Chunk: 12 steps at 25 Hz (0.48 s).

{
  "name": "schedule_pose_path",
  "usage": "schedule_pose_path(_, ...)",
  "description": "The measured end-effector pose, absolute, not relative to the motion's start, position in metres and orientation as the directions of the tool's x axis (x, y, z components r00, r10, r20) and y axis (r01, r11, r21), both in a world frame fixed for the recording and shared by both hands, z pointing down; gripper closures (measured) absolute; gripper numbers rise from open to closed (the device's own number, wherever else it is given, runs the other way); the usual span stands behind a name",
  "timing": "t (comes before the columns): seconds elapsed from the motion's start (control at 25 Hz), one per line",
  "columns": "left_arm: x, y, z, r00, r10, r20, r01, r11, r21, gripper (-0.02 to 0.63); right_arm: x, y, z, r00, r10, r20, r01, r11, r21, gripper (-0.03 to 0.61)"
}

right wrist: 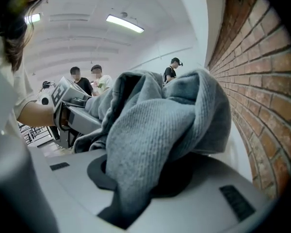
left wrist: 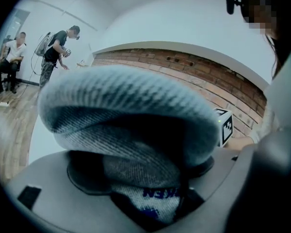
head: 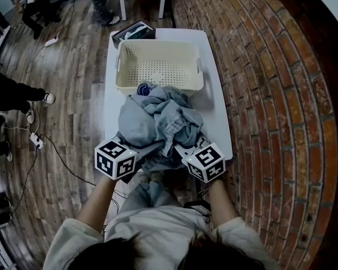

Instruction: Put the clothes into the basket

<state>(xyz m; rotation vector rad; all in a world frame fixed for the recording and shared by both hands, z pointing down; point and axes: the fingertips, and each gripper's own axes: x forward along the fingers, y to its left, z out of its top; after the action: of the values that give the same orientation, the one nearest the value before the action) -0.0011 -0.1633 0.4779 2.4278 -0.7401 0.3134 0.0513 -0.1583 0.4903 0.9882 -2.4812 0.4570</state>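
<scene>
A heap of blue-grey clothes (head: 158, 120) lies on the white table (head: 217, 134), between its near edge and a cream perforated basket (head: 123, 66) at the far end. The basket looks empty, and the heap touches its near wall. My left gripper (head: 136, 151) is shut on a thick denim fold (left wrist: 126, 106) at the heap's near left; a white printed label shows low in its jaws. My right gripper (head: 183, 149) is shut on grey knit cloth (right wrist: 155, 125) at the near right. The cloth hides the fingertips of both grippers.
A dark box (head: 134, 32) stands behind the basket. A brick wall (head: 259, 94) runs along the table's right side. People sit and stand on the wooden floor at the left (head: 22, 94), and cables (head: 36, 140) lie there.
</scene>
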Motion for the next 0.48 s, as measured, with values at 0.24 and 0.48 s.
schedule_pose_path(0.24,-0.001,-0.161,0.434,0.816,-0.475,0.330,-0.576,-0.719,0.389,0.207,0.052,-0.157,0.447,-0.648,-0.616,0.447,-0.714,0.696,-0.075,0.457)
schedule_pose_path(0.48,0.000,-0.162,0.399,0.812,-0.509,0.286,-0.581,-0.745,0.327,0.207,0.052,-0.159,0.412,-0.641,-0.656,0.398,-0.718,0.696,-0.008,0.457)
